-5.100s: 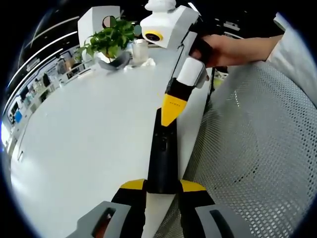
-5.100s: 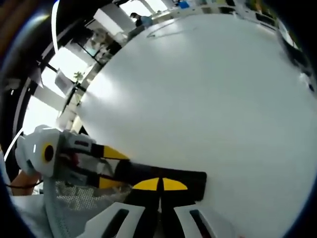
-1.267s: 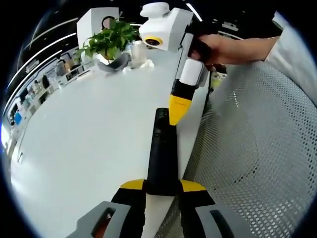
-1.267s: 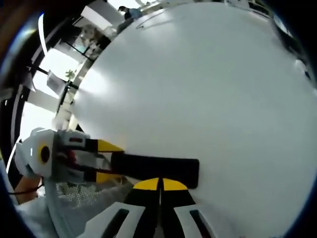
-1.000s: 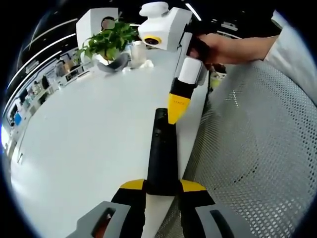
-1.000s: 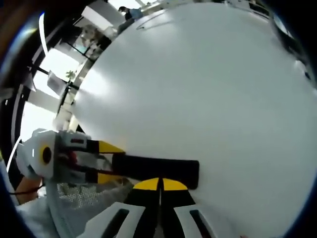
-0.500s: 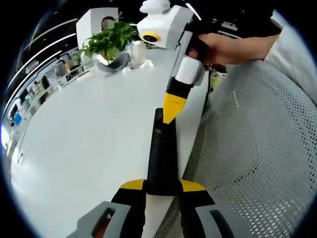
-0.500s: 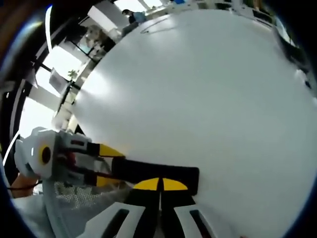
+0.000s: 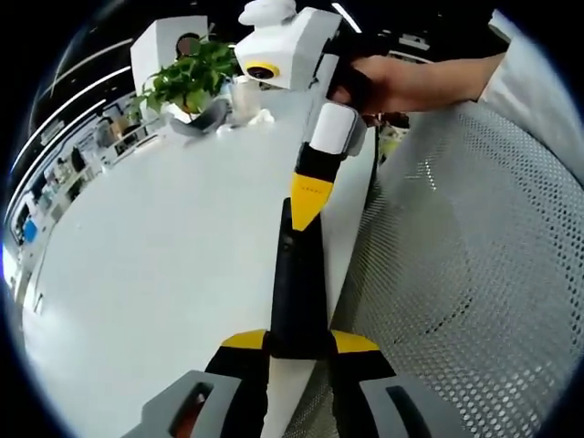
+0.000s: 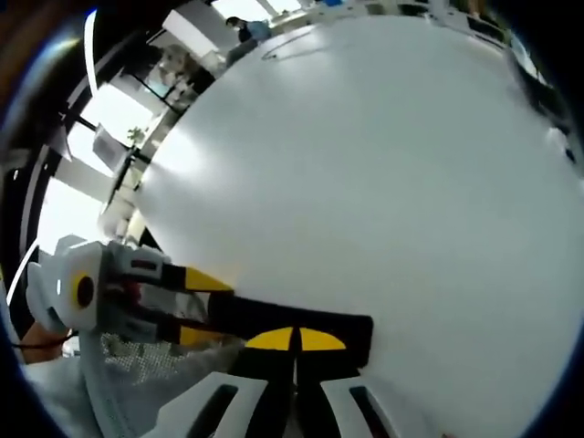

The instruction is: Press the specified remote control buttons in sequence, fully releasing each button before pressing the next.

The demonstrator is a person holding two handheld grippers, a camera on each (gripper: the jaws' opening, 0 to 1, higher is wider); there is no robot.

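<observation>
Yellow pads tip the left gripper (image 9: 298, 342), whose two jaws are clamped on the near end of one black remote control (image 9: 297, 283). The remote runs straight away from those jaws, lying along the near edge of the white table (image 9: 155, 265). On its far end rests the yellow tip of the right gripper (image 9: 308, 196), which comes down from above with its two jaws pressed together; nothing sits between them. Whether the tip is pushing a button or just touching the remote's face cannot be told. A hand (image 9: 401, 82) holds the right gripper's handle, with a pale sleeve behind it.

In the right gripper view, the right gripper (image 10: 294, 339) shows the same two yellow pads meeting with no gap, set on top of the remote control (image 10: 292, 324), which lies crosswise in front of them. The left gripper (image 10: 205, 306) enters from the left, its two yellow-tipped jaws on either side of the remote's end.

Beyond the remote, the table is bare white over a wide stretch. At its far end, in the left gripper view, stand one potted plant (image 9: 187, 82) in a grey pot and one clear jar (image 9: 245, 96) just beside it. To the right of the table edge is one white perforated chair back (image 9: 465, 274).
</observation>
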